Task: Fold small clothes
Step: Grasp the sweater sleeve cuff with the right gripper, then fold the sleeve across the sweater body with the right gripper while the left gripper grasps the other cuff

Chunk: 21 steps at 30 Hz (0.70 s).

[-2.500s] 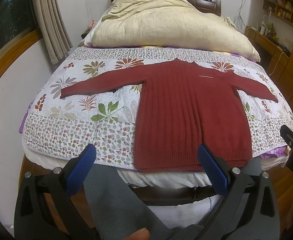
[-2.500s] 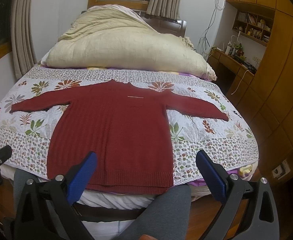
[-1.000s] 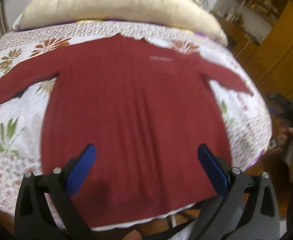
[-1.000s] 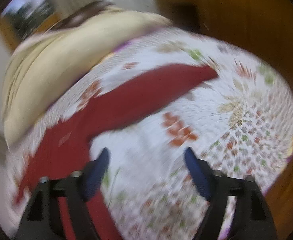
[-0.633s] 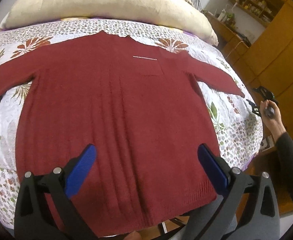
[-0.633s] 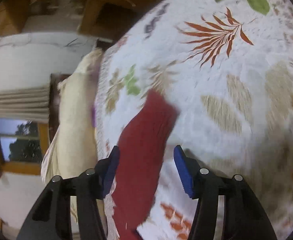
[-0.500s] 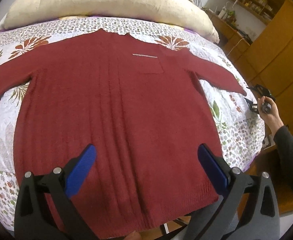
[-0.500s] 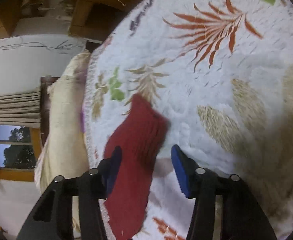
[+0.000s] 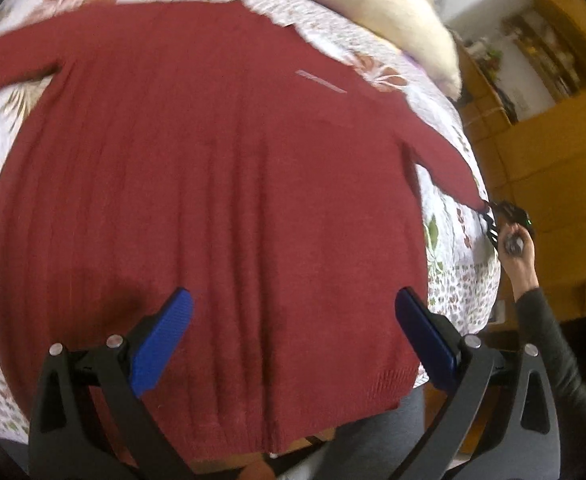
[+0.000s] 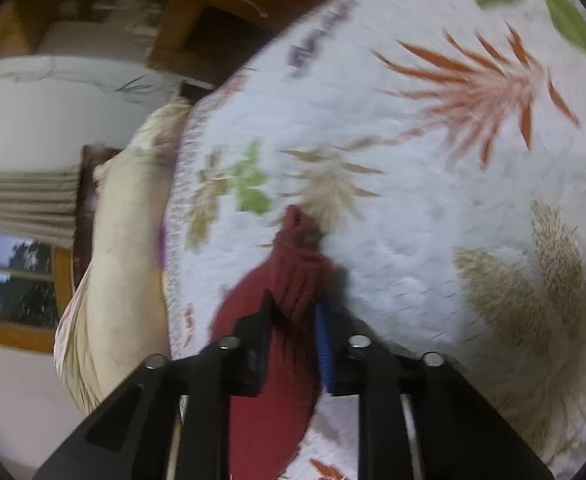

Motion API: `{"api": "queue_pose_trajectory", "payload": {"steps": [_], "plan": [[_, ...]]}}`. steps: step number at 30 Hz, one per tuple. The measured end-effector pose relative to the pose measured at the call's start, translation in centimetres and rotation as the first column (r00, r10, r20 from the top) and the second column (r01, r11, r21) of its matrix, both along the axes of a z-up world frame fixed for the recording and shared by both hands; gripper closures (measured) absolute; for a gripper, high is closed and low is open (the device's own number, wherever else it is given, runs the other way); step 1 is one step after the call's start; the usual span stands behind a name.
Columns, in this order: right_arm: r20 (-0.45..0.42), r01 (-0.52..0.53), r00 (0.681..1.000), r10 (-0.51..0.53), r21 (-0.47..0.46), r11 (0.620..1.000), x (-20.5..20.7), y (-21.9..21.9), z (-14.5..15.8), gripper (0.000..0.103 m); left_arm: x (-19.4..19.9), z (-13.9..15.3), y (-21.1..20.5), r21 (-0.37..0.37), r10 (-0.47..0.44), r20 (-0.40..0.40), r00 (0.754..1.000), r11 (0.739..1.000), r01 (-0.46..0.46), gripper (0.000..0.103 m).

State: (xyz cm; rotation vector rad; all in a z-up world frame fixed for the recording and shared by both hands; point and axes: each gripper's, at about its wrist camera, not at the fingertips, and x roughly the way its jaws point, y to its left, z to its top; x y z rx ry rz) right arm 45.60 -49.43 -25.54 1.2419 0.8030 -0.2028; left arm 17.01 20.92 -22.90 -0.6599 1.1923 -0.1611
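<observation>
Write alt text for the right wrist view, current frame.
The right gripper is shut on the bunched cuff of a dark red sweater sleeve, which lies on a white quilt with leaf prints. A cream duvet, curtains and a window sit at the left edge; the frame is rotated and motion-blurred.

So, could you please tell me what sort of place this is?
Most likely a home bedroom: a red sweater lies spread on a bed with a floral quilt and a cream duvet, beside a curtained window.
</observation>
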Motion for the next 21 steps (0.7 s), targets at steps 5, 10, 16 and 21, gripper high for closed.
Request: {"api": "queue_pose_trajectory", "payload": {"steps": [5,10,16,21], "plan": [[0.064,-0.129,0.987,0.145,-0.204,0.97,0.9,4.3,7.1,0.087,0.0,1.0,1.2,-0.07,-0.026,0.028,0.999,0.997,0.028,0.003],[0.119,-0.259,0.939,0.323,-0.375,0.89,1.6,13.0,14.9,0.087,-0.4,0.9,3.2,-0.082,-0.028,0.017,0.999,0.996,0.029,0.003],[0.109,-0.374,0.855,0.506,-0.547,0.749,0.9,24.2,19.8,0.087,-1.6,3.4,6.2,0.018,0.016,0.098,0.995,1.0,-0.018,0.003],[0.053,-0.464,0.79,0.611,-0.598,0.653,0.4,32.7,18.9,0.087,-0.7,3.5,7.8,-0.035,0.029,0.061,0.998,0.999,-0.027,0.003]]}}
